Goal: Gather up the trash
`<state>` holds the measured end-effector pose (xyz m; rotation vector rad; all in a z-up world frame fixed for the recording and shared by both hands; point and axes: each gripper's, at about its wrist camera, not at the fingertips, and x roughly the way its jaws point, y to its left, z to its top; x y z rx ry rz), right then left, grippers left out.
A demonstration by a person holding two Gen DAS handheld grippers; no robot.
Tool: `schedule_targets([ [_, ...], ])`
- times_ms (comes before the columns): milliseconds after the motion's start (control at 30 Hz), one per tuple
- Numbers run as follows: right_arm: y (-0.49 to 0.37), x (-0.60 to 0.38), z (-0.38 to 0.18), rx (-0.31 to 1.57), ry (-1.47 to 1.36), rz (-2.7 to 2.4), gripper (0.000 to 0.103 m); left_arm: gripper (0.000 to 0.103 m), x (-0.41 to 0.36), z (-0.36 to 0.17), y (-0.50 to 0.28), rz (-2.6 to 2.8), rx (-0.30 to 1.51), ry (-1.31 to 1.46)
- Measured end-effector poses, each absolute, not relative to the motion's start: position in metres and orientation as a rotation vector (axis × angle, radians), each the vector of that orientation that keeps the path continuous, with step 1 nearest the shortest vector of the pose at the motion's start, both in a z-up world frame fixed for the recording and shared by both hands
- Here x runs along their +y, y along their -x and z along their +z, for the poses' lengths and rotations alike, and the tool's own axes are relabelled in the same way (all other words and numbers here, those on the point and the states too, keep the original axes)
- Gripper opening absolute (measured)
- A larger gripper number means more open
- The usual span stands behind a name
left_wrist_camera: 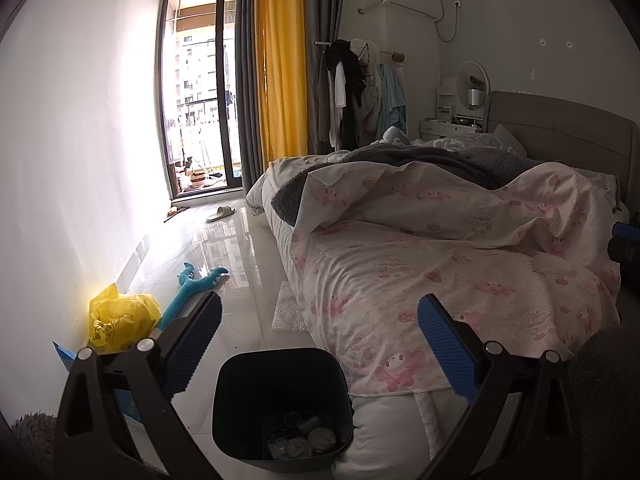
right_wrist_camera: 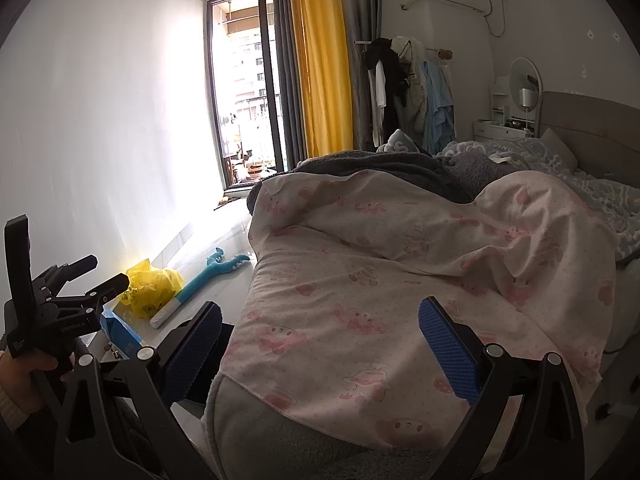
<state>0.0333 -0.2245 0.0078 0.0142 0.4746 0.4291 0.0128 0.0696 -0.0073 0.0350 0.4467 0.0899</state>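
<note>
Off to the left of my left gripper (left_wrist_camera: 320,344), against the white wall, a crumpled yellow plastic bag (left_wrist_camera: 120,318) is sitting on the glossy floor (left_wrist_camera: 240,280), with a blue flat package (left_wrist_camera: 64,354) lying just beside it and a blue plush toy (left_wrist_camera: 192,284) stretching away from behind the left finger. I am holding the left gripper with its jaws spread wide and nothing between the blue pads (left_wrist_camera: 192,344). Directly below and between those fingers a black trash bin (left_wrist_camera: 280,400) is standing on the floor, touching the foot of the bed (left_wrist_camera: 440,272), and I am seeing a few crumpled pale pieces of trash (left_wrist_camera: 304,438) lying at its bottom. Just ahead of the bin, a small sheet of bubble wrap (left_wrist_camera: 290,308) is lying flat by the bed's edge. Moving right, the pink-patterned duvet (right_wrist_camera: 400,280) is filling the space ahead of my right gripper (right_wrist_camera: 320,348), which is hanging above the bed's corner with its fingers likewise wide apart and empty. In the right wrist view, a hand (right_wrist_camera: 20,376) at the far left edge is gripping the handle of the left device. Beyond both grippers, a yellow curtain (left_wrist_camera: 280,60) is hanging beside the balcony door (left_wrist_camera: 200,92).
</note>
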Motion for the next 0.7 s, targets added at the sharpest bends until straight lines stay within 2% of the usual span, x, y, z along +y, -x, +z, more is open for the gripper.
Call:
schedule_targets([
  [700, -0.0369, -0.2265, 0.0069, 0.478, -0.006, 0.437, 0.1, 0.1, 0.0667, -0.009, -0.0123, 0.089, 0.448, -0.035],
])
